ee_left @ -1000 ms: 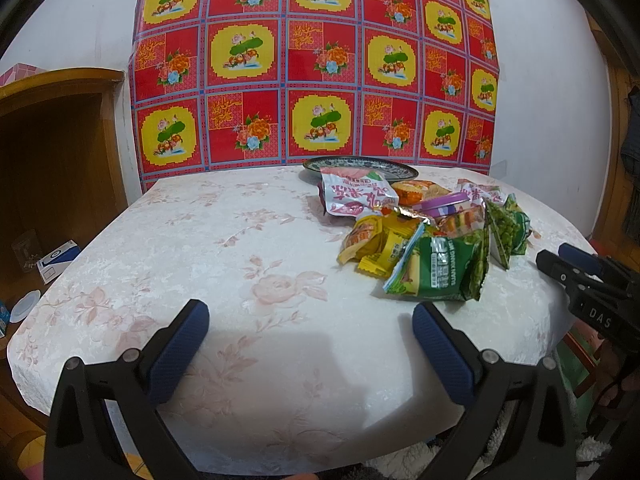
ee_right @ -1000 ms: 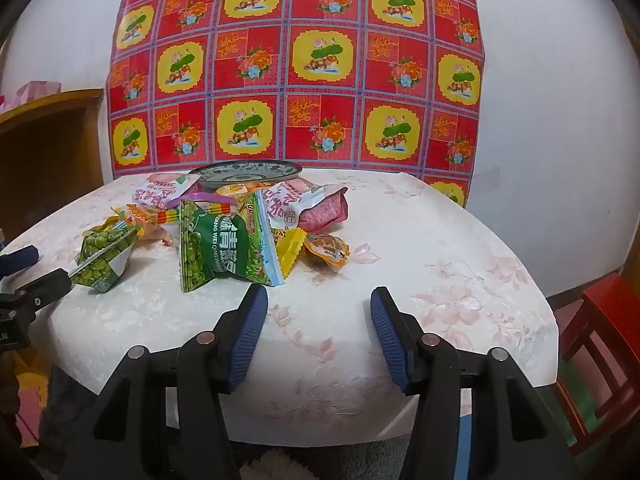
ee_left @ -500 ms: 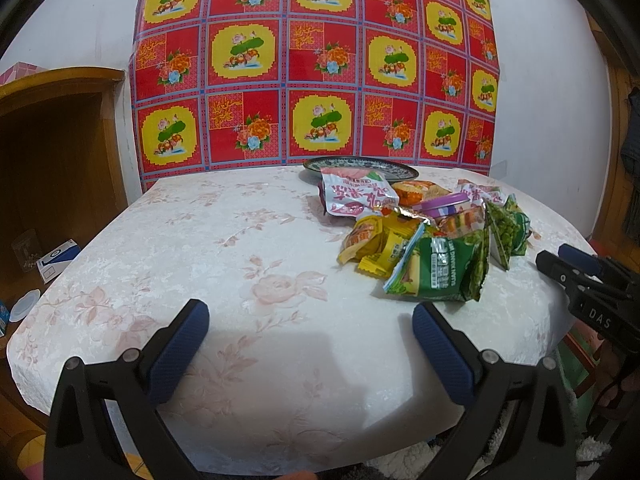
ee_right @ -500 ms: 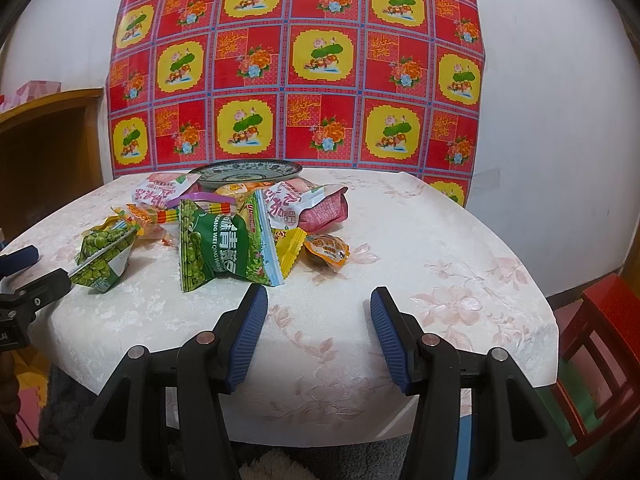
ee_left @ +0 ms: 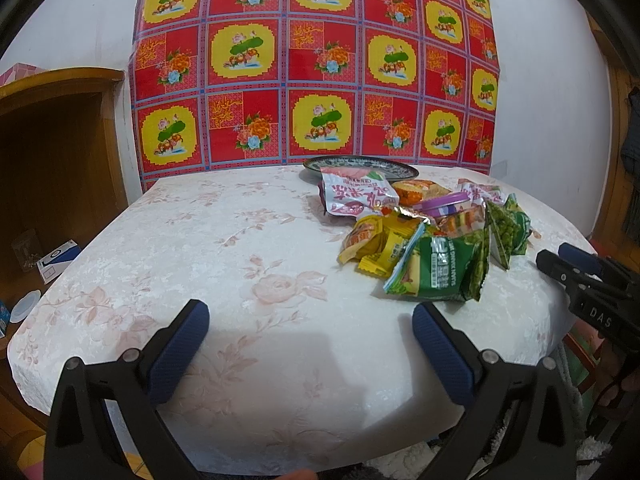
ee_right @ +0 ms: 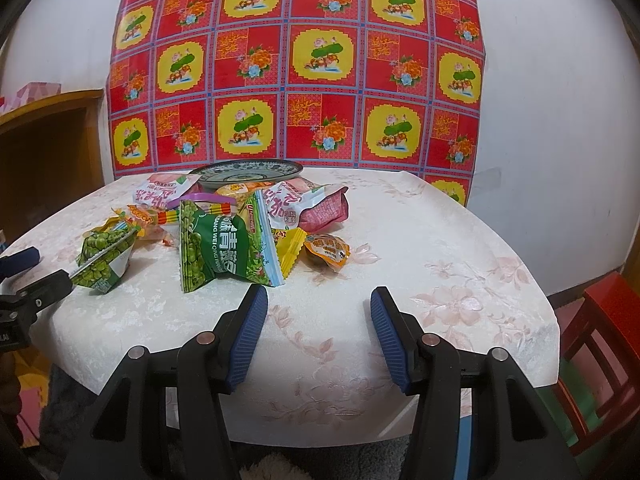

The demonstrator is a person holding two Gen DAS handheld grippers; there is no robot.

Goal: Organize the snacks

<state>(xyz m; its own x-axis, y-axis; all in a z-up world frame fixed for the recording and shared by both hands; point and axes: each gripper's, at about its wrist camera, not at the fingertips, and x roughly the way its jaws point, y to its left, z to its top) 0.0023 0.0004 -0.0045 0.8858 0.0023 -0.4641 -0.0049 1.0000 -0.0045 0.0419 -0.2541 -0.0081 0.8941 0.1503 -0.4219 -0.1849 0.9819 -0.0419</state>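
Observation:
A heap of snack packets lies on the floral-clothed round table [ee_left: 240,248]: a big green pea bag [ee_left: 440,272] [ee_right: 216,252], a smaller green pea bag [ee_left: 510,228] [ee_right: 104,256], pink-and-white bags [ee_left: 356,196] [ee_right: 304,204], yellow packets [ee_left: 372,240] and a small orange packet [ee_right: 326,250]. Behind the heap sits a dark patterned plate [ee_left: 360,166] [ee_right: 248,170]. My left gripper [ee_left: 310,320] hovers open over the table's near edge, left of the heap, holding nothing. My right gripper [ee_right: 318,304] is open too, just in front of the heap, with nothing between its fingers.
A red and yellow patterned cloth [ee_left: 312,64] hangs on the wall behind the table. A wooden cabinet [ee_left: 52,152] stands to the left, a red chair [ee_right: 600,328] to the right. The table's left half holds only the cloth.

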